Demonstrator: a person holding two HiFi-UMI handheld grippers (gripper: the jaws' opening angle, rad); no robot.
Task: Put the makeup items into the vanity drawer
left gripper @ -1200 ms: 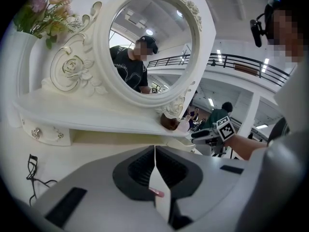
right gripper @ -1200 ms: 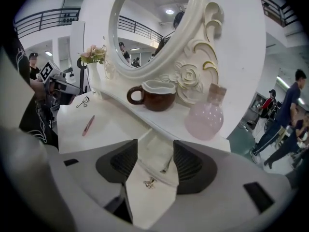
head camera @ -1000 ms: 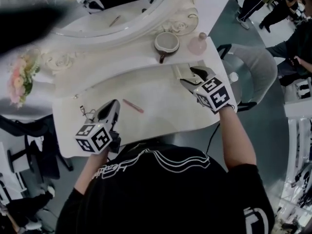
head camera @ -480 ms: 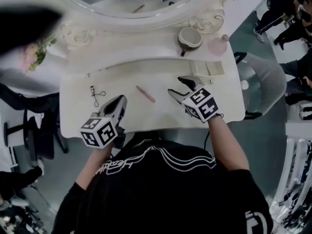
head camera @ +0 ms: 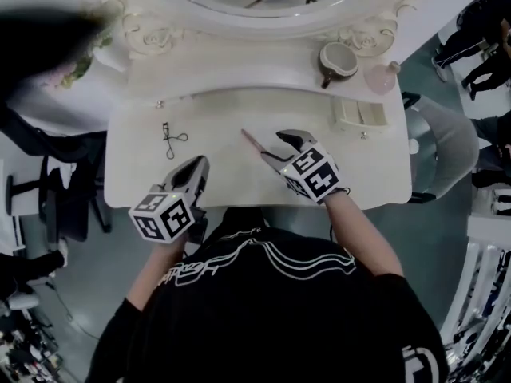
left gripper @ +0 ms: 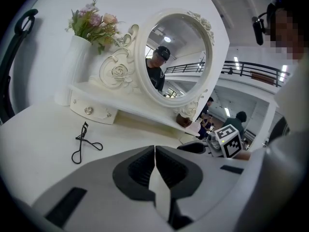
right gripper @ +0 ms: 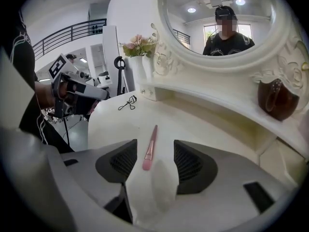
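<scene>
On the white vanity desk (head camera: 136,174), near its middle: a pink makeup brush (head camera: 254,142), lying flat, outside the drawer. In the right gripper view, framed between the widely spread fingers of the right gripper (right gripper: 155,144), pads clear of it on both sides. In the head view, just beside that gripper's tips. Nothing pinched.

Left gripper (left gripper: 154,149) low over the desk's near left part, fingers pressed together with nothing between them. Ahead of it and to its left, a black eyelash curler (left gripper: 82,141) flat on the desk, well apart from the brush.

Small open drawer (head camera: 359,114) at the desk's right, under the raised shelf, well apart from the brush. On that shelf, a cup (head camera: 338,58) beside a pink bottle (head camera: 382,76). At the far left, a white vase of flowers (left gripper: 72,66). Behind, an oval mirror (left gripper: 178,57) in a carved white frame.
</scene>
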